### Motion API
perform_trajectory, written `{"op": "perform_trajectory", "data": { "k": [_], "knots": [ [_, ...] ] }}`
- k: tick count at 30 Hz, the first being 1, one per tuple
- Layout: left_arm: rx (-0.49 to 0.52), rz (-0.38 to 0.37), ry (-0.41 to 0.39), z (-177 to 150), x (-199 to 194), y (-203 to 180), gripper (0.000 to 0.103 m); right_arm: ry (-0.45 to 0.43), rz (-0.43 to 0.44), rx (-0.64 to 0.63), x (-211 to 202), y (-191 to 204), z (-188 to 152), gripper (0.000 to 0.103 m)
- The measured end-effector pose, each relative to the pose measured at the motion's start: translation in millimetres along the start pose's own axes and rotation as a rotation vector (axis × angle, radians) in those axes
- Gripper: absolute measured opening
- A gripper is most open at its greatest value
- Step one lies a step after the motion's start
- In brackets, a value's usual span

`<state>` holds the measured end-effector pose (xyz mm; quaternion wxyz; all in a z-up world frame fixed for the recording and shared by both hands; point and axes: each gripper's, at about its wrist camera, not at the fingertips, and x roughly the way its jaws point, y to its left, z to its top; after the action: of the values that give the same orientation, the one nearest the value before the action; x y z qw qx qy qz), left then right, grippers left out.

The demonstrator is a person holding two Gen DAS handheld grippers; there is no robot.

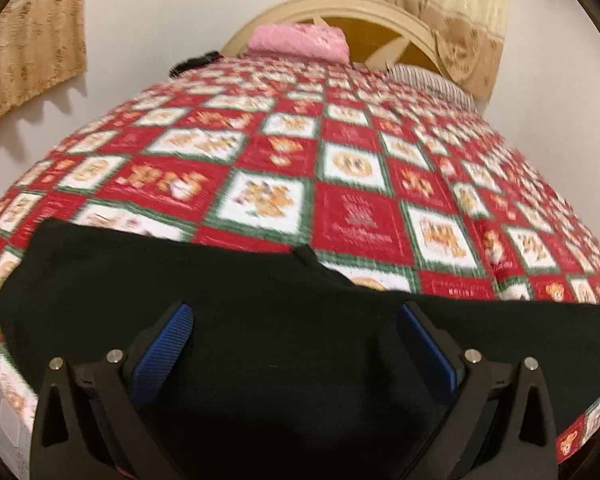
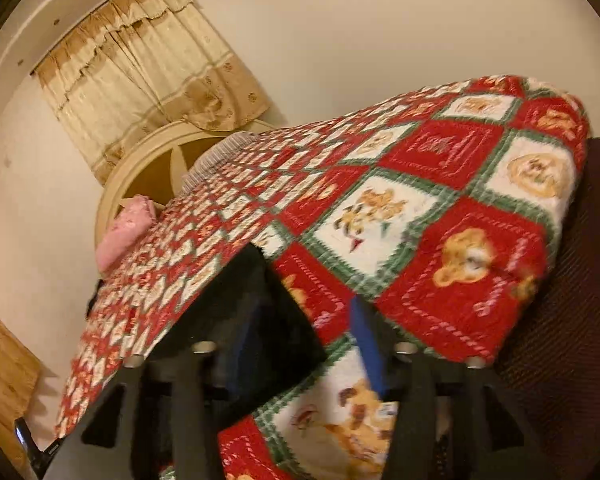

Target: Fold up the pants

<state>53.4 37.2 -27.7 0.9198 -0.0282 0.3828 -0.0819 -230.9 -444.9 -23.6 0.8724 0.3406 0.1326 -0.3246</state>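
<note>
Bed (image 1: 340, 168) under a red, green and white patchwork quilt (image 1: 360, 216), taken here as the landmark. Black pants (image 1: 236, 320) spread flat across the quilt's near edge, running side to side, with a small tab or loop poking up from their far hem at the middle; in the right wrist view only one dark corner (image 2: 260, 320) visible, lying on the quilt.

Likely soft, light and limp: no stiffness, so apt to sag and drag on the quilted surface rather than slide cleanly. Best taken, by this judgement, at a hem or corner, where layers pinch together, not mid-panel, where only the top layer would come up.

Left gripper (image 1: 296, 320) poised over the pants at the quilt's near edge, blue pads spread wide, dark cloth beneath and between them but not pinched as far as can be seen. Right gripper (image 2: 304, 320) toward the quilt's right corner, jaws apart, one finger over the pants corner, the other over bare quilt; nothing clasped.

At the far end of the quilt, a round cream headboard (image 1: 340, 12), a striped pillow (image 1: 428, 76) and a folded pink cloth (image 1: 300, 40). Beige curtains (image 2: 140, 72) on the wall beyond the headboard. Something small and dark (image 1: 196, 60) at the quilt's far left edge, too blurred to identify. Nothing on the quilt near the pants to block a fold; wide open quilt beyond them.
</note>
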Motion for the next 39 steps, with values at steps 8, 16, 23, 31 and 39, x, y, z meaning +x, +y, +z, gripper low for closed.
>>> {"op": "perform_trajectory", "data": {
  "k": [8, 16, 23, 31, 39],
  "knots": [
    [-0.049, 0.023, -0.062, 1.5, -18.8, 23.3, 0.103, 0.015, -0.175, -0.320, 15.6, 51.0, -27.0, 0.077],
    [-0.017, -0.024, -0.025, -12.3, -17.1, 11.2, 0.103, 0.039, -0.250, -0.408, 18.8, 61.6, -35.7, 0.051],
    [0.160, -0.020, -0.023, -24.4, -18.8, -30.3, 0.103, 0.020, -0.147, -0.341, 12.6, 57.4, -34.3, 0.013],
    [0.129, -0.034, -0.025, -20.6, -21.1, -22.1, 0.103, -0.044, -0.005, -0.377, -17.2, 105.4, -30.8, 0.012],
    [0.045, -0.031, -0.039, -16.6, -24.9, 8.8, 0.103, -0.034, 0.202, -0.626, -27.1, 227.3, -81.3, 0.012]
  ]
}}
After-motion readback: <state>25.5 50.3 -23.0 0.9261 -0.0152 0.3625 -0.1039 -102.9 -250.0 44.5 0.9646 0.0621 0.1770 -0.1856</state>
